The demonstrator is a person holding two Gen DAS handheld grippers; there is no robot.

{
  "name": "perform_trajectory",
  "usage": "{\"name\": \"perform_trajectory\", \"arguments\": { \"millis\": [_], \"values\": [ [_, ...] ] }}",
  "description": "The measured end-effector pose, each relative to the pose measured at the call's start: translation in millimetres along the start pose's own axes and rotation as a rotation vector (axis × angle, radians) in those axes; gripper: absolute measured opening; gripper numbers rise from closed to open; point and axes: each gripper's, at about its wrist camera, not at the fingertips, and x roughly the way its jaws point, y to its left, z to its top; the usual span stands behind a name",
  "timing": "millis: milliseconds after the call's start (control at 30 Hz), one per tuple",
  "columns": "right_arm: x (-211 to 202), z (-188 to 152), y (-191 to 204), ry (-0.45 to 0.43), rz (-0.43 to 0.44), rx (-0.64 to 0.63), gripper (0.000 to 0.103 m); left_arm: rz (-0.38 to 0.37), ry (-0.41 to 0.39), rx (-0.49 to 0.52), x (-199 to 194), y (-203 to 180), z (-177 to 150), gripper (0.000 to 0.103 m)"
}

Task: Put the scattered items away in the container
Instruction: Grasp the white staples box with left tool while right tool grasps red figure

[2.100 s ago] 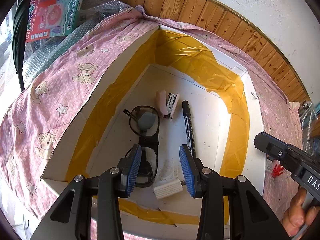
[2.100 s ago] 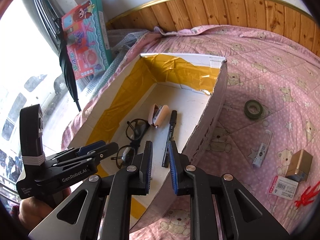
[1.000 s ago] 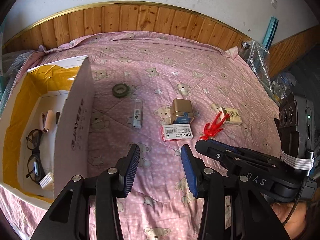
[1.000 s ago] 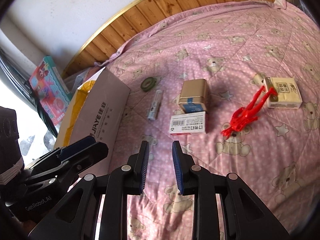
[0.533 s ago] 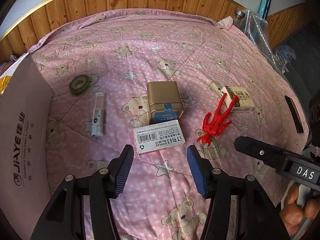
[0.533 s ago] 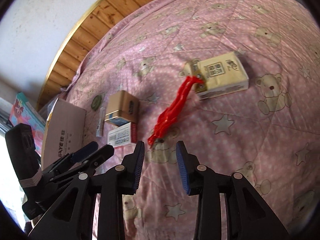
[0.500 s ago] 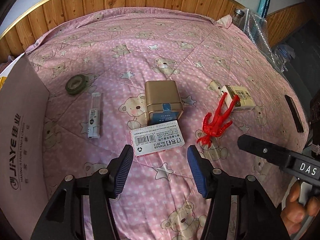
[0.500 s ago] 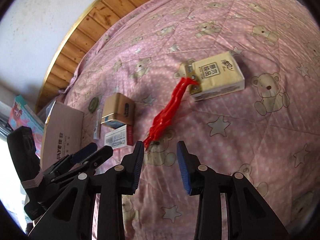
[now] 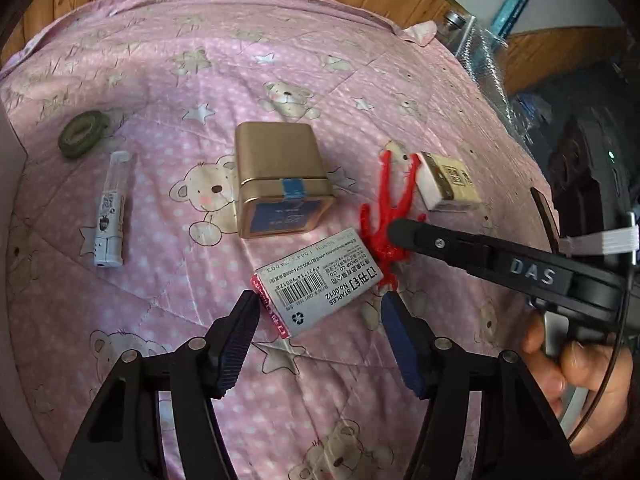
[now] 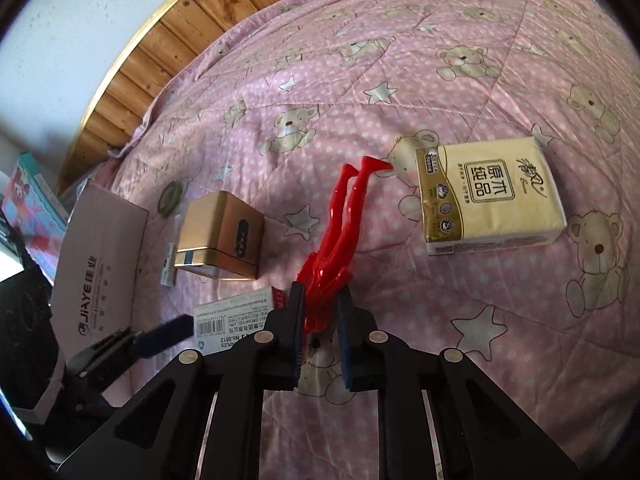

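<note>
A white staples box lies on the pink bear-print quilt between the spread fingers of my left gripper, which is open and straddles its ends. Beside it lies a red plastic figure. My right gripper is shut on the figure's near end, and the figure's legs point away toward a tissue pack. The left wrist view shows the right gripper's finger lying over the red figure. The cardboard box container stands far left, with its inside hidden.
A gold tin stands just beyond the staples box. A white tube and a dark tape roll lie further left. A dark flat object lies near the quilt's right edge. A wooden wall panel runs behind.
Both grippers left the cardboard box and swung right across the quilt, then came down low. The left now straddles the staples box. The right has narrowed onto the red figure.
</note>
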Motion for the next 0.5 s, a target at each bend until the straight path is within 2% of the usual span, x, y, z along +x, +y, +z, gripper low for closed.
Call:
{"name": "perform_trajectory", "arguments": {
  "millis": [100, 200, 300, 333, 367, 400, 433, 500],
  "values": [
    [0, 4, 2, -0.002, -0.013, -0.014, 0.014, 0.084, -0.092, 0.047, -12, -3, 3, 0.066],
    [8, 6, 2, 0.002, -0.001, -0.012, 0.021, 0.059, -0.098, 0.093, 2, -1, 6, 0.069],
    [7, 7, 0, 0.013, 0.009, -0.016, 0.016, 0.028, -0.038, 0.169, 25, -8, -4, 0.068],
    [2, 7, 0, 0.007, -0.011, -0.025, 0.011, 0.028, -0.049, 0.198, 22, -16, -9, 0.067],
    [-3, 6, -1, 0.002, -0.031, -0.036, 0.011, -0.024, -0.014, 0.200, 22, -21, -11, 0.059],
    [-8, 5, -2, 0.001, -0.043, -0.044, 0.009, -0.057, 0.002, 0.191, 19, -25, -13, 0.057],
    [-10, 5, -4, 0.000, -0.054, -0.048, 0.009, -0.062, -0.003, 0.191, 15, -28, -15, 0.057],
    [-9, 4, -7, 0.008, -0.045, -0.042, 0.013, -0.003, -0.059, 0.217, 8, -34, -17, 0.060]
  ]
}}
